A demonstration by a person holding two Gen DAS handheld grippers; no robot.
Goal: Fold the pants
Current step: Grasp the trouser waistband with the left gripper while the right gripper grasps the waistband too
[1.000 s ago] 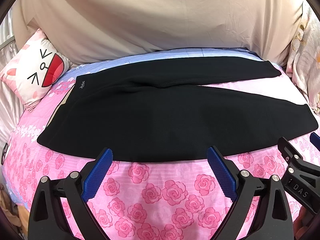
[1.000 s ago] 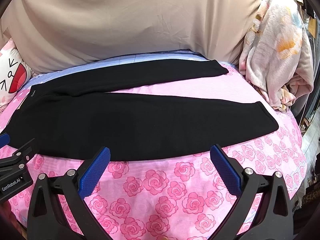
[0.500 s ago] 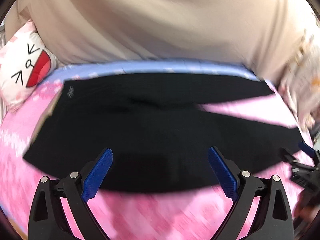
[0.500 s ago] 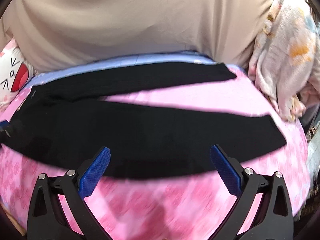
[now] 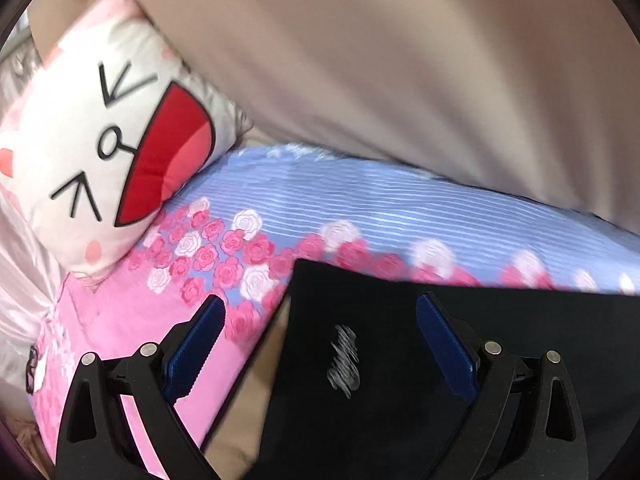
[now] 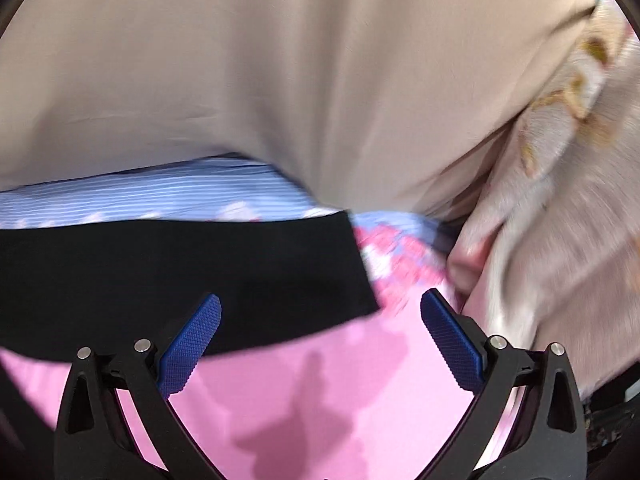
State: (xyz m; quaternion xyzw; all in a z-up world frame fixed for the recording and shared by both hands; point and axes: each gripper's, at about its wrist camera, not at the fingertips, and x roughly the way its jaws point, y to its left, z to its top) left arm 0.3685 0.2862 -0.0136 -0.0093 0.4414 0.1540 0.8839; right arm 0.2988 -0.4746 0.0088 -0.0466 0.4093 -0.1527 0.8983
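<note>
The left gripper (image 5: 320, 344) has its jaws spread wide with nothing between the blue pads (image 5: 444, 348), pointing toward the far left. The right gripper (image 6: 320, 344) is likewise spread wide and empty, aimed toward the far right.

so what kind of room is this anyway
Most likely a bedroom: black pants lie on a bed with a pink rose-print sheet, a cartoon-face pillow sits at one end, and a crumpled blanket at the other.
</note>
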